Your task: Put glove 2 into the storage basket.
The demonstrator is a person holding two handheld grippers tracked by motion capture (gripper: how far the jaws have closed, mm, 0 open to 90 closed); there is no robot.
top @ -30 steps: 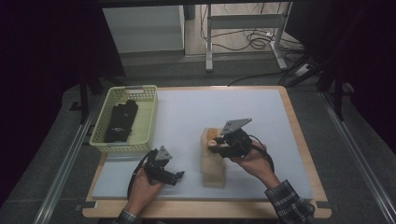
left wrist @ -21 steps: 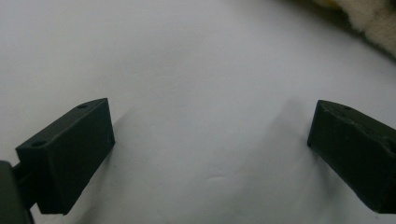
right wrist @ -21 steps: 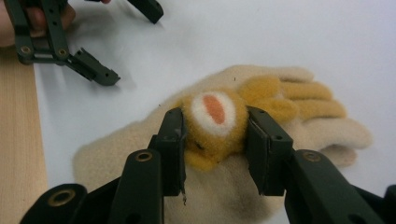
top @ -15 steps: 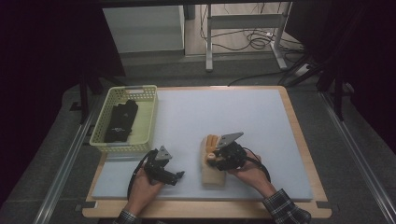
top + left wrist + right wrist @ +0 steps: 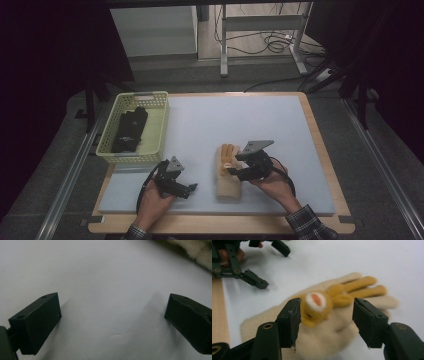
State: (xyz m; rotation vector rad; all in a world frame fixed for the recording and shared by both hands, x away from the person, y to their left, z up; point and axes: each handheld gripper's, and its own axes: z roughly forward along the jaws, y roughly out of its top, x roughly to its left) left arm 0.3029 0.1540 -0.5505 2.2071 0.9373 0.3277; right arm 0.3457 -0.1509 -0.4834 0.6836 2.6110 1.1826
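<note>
Your right gripper (image 5: pixel 325 322) jaws just opened over the cream glove (image 5: pixel 329 340), clear of it; left gripper (image 5: pixel 112 322) jaws wide, empty.

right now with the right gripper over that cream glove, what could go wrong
The right gripper has just been opening its jaws, which straddle the orange patch on the cream glove without pressing it. Closing here might pinch just the patch or a thin fold, so the glove could slip when lifted. The left gripper rests open on the white mat close by, so dragging the glove toward the yellow basket might bump it.
</note>
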